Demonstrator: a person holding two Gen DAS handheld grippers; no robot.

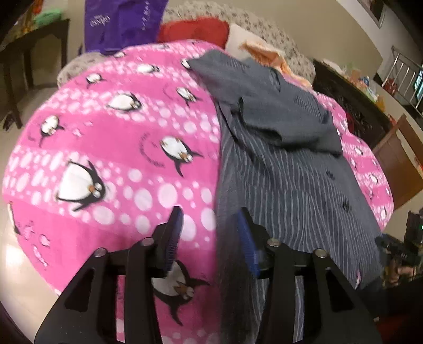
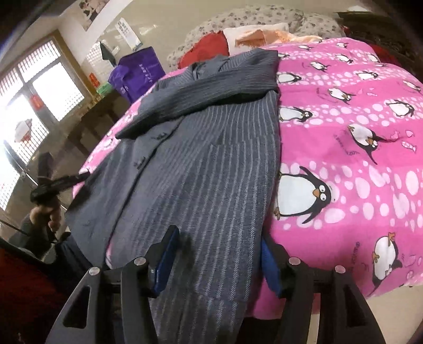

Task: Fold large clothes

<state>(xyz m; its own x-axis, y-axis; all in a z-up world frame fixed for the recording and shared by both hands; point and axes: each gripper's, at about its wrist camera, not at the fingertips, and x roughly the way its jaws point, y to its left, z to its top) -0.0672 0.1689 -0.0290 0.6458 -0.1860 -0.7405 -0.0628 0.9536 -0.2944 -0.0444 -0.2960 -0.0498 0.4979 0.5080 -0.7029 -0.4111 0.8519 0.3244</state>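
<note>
A grey pinstriped jacket (image 1: 285, 164) lies lengthwise on a pink penguin-print blanket (image 1: 111, 137), one sleeve folded across its upper part. My left gripper (image 1: 211, 219) is open, its jaws wide apart over the jacket's left edge at the hem end. In the right wrist view the jacket (image 2: 206, 158) fills the middle, and my right gripper (image 2: 219, 238) is open, its blue pads standing either side of the hem cloth. The blanket (image 2: 357, 132) lies to the right. The left gripper (image 2: 60, 182) shows at the far left of that view, in a hand.
A purple bag (image 1: 121, 21), a red cushion (image 1: 195, 29) and patterned pillows (image 1: 267, 26) lie at the bed's far end. A dark table (image 1: 29, 53) stands at the left, a dark cabinet (image 1: 351, 105) at the right. A window (image 2: 34, 100) lights the room.
</note>
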